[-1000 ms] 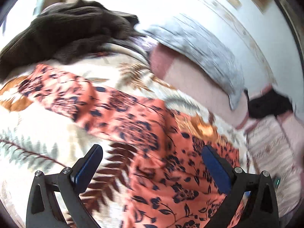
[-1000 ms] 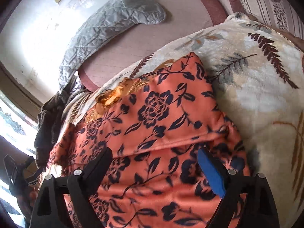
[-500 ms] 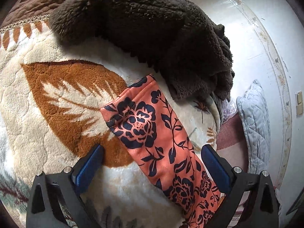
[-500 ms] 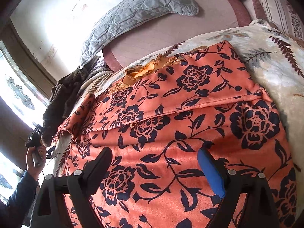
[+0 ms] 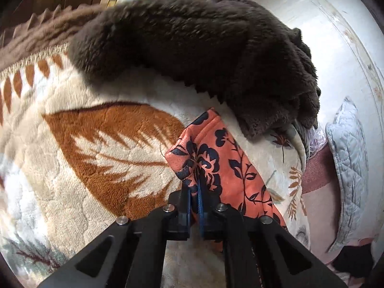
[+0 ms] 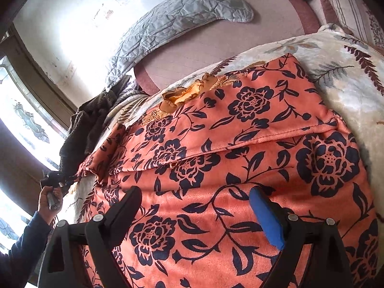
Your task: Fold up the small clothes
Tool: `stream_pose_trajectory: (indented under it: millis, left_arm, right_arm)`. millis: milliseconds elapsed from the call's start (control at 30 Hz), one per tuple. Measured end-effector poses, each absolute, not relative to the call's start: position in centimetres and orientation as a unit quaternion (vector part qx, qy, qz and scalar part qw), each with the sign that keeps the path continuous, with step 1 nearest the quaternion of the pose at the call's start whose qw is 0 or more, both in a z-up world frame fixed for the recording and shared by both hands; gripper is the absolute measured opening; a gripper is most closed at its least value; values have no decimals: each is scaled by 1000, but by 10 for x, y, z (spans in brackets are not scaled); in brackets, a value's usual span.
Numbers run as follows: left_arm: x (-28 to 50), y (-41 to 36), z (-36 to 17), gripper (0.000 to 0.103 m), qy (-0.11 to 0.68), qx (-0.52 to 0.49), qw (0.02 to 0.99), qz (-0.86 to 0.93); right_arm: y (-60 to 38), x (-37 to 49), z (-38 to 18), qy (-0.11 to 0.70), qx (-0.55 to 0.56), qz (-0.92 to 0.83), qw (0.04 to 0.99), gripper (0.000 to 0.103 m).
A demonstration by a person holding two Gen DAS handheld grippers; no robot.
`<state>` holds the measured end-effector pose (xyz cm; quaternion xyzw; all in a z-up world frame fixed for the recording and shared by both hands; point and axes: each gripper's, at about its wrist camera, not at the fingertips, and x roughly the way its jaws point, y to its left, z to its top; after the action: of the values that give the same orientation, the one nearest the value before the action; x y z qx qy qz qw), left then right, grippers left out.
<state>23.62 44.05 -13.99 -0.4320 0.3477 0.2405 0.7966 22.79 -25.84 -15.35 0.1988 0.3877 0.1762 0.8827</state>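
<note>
An orange garment (image 6: 240, 158) with dark blue flowers lies spread over a cream leaf-patterned blanket (image 6: 348, 88), one part folded over along a seam. In the left wrist view its narrow end (image 5: 216, 153) is bunched and pinched between the pads of my left gripper (image 5: 196, 192), which is shut on it. That same gripper (image 6: 56, 177) shows far left in the right wrist view, held by a hand at the garment's tip. My right gripper (image 6: 196, 199) hovers just over the wide flowered part with its jaws open and nothing pinched between them.
A dark brown fleece (image 5: 204, 52) is heaped just beyond the held end. A grey quilted pad (image 6: 177, 21) leans on the white wall behind a pink mattress (image 6: 216, 48). A window (image 6: 21, 120) is at the left, a striped cushion (image 6: 345, 2) at the top right.
My left gripper swung to the garment's narrow end by the brown fleece and its jaws closed on the cloth. The right gripper drew back a little over the wide part, still open.
</note>
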Motion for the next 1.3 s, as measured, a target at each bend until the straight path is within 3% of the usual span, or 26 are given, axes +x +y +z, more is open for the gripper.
stream_pose_trajectory:
  millis: [200,400,500,633,667,733,833,1000,1300]
  left_arm:
    - [247,351,-40,4,302,-288,893,171]
    - [262,184,50,4,261,-184,948,-8]
    - [268,95,67,4,272,-163,943,-98]
    - [281,3,46,8,318,-150,920,-175]
    - [283,-16,33,16,339,-145,910,-190]
    - [288,-46,7,84,396,-128,883,-216]
    - [277,-39,-25,85,405,-117,889,-179]
    - [252,48,-66,85,422,-159,886,-105]
    - [226,173,-121,85,417,-223,881,5]
  right_arm:
    - [-266,224,-146,371,210,176,888,92]
    - [-281,220,-136,348,235,174,890,92]
    - [-291,220,-134,339,251,173,890,92]
    - [-309,219,-132,329,278,170,886,92]
    - [-314,219,-131,326,285,167,885,93]
    - [-326,220,-132,324,304,161,881,94]
    - [-344,223,-137,324,350,164,864,94]
    - [-360,224,-142,319,399,175,842,94]
    - [-341,306,-132,404,318,132,848,93]
